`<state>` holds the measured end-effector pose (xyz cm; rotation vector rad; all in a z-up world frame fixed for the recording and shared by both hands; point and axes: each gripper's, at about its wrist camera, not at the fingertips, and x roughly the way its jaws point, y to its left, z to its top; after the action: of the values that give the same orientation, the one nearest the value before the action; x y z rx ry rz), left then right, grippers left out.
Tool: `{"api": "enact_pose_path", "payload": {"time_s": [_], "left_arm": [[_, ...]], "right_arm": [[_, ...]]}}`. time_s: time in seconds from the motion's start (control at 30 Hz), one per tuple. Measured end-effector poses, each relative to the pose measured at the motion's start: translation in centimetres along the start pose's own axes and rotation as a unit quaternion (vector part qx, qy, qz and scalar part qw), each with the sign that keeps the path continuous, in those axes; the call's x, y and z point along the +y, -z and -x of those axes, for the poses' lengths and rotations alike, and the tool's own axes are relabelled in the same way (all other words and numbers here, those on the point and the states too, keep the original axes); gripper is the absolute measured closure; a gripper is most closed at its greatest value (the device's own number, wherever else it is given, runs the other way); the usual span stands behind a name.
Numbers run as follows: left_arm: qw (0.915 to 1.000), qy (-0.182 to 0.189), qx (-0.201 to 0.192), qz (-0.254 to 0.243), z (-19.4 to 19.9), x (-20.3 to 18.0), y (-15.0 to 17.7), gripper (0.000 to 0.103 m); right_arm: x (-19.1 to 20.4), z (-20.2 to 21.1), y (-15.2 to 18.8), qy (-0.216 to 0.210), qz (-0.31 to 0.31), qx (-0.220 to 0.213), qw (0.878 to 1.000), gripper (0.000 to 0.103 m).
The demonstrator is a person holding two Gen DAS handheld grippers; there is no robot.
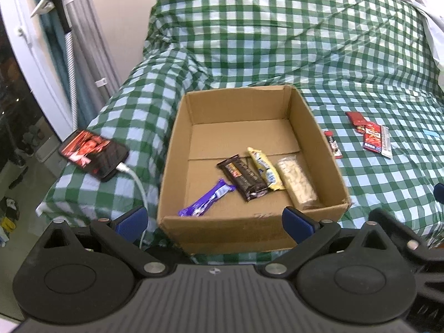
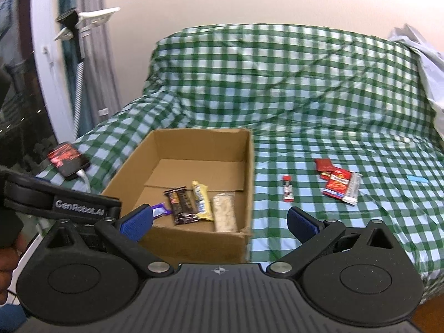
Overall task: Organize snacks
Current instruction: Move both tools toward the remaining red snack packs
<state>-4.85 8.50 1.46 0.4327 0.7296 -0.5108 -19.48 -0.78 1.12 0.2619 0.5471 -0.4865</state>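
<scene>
An open cardboard box [image 1: 251, 222] sits centre frame on the green checked cover [image 1: 305, 41], holding a purple wrapper [image 1: 205, 202], dark chocolate bar [image 1: 244, 177], yellow bar [image 1: 265, 170] and pale cereal bar [image 1: 297, 184] along its near wall. Red sachets [image 2: 337, 183] and a small red stick [image 2: 288, 188] lie loose at right, well apart from the box. A phone [image 1: 93, 155] lies at left, near the cover's edge. The left gripper [image 1: 215, 222] and right gripper [image 2: 220, 220] both gape wide, holding nothing.

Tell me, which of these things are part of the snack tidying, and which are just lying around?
Part of the job:
cardboard box
purple bar, brown bar, yellow bar and clear pack inside it
small red snack and red packets on the bed

Just lying about:
phone with white cable
checked bedcover
</scene>
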Motion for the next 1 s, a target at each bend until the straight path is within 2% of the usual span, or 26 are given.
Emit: {"api": "enact_pose_path", "payload": {"time_s": [0.2,0.53,0.73,1.0], "left_arm": [[0.9997,0.019,0.006,-0.012,-1.2,-2.6,-2.6,0.000],[0.9973,0.060,0.012,-0.041,-4.5,-9.2,-8.5,0.000],[0.9942,0.086,0.035,-0.054,-9.4,-15.0,-13.4,0.000],[0.9869,0.121,0.055,-0.092,-19.6,-25.3,-19.5,0.000]], "right_arm": [[-4.4,-1.1,-0.3,0.046,-0.043,-0.001,0.998,0.001],[-13.2,-4.3,-0.8,0.133,-0.103,0.000,0.986,0.001],[-18.7,-8.7,-1.4,0.173,-0.128,0.002,0.977,0.001],[-26.3,-19.0,-1.6,0.196,-0.158,0.033,0.967,0.001]]}}
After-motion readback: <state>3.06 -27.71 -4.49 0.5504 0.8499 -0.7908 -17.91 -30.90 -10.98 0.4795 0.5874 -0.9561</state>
